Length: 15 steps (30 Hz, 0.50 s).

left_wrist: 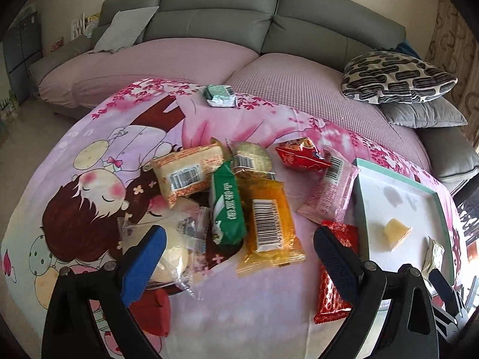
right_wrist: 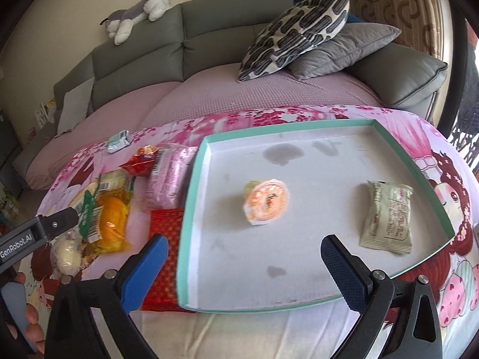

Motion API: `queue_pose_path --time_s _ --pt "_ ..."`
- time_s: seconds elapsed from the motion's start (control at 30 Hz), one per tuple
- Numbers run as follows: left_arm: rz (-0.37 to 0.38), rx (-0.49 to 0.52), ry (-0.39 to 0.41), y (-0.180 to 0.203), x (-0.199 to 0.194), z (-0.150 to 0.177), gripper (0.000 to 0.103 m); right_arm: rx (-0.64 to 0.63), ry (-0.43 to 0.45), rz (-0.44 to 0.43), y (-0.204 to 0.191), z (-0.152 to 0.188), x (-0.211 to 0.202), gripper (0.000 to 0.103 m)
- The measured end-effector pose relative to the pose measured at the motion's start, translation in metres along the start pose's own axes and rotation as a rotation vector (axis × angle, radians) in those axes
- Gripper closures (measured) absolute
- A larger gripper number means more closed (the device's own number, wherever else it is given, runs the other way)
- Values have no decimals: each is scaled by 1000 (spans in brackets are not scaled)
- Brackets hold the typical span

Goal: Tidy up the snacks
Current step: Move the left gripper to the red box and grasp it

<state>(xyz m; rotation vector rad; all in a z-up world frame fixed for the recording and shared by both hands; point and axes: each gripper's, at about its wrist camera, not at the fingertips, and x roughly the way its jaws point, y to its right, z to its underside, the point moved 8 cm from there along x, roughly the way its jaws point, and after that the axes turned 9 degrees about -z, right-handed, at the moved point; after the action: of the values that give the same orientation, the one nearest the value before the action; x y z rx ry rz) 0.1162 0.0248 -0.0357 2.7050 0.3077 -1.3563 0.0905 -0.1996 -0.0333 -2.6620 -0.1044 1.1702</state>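
Behind the cartoon-print cloth (left_wrist: pixel 254 314) stood a grey sofa (left_wrist: pixel 224 9). Both grippers had their fingers spread apart, holding nothing. The left gripper (left_wrist: pixel 239 251) hovered over the snack pile — the orange packet (left_wrist: pixel 268 224) lay just ahead between its fingers, long axis running away from the camera. The right gripper (right_wrist: pixel 244 264) hung over the tray (right_wrist: pixel 191 209), where a jelly cup (right_wrist: pixel 266 205) and a pale packet (right_wrist: pixel 386 220) lay.
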Motion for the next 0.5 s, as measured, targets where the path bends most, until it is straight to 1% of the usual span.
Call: queue_pose_path --time_s 0.1,0.2,0.37,0.5 --pt "-5 -13 -7 -14 -1 3 4 -34 -13 -39 -25 4 6 0" --pt "-13 -31 -20 -29 0 9 4 -79 -27 -54 -46 8 12 0" --pt "-26 -67 -45 -56 2 22 4 -98 -38 -73 -63 14 16 0" --pt "-38 -95 -82 -75 8 35 4 -92 -32 -88 -71 13 18 0"
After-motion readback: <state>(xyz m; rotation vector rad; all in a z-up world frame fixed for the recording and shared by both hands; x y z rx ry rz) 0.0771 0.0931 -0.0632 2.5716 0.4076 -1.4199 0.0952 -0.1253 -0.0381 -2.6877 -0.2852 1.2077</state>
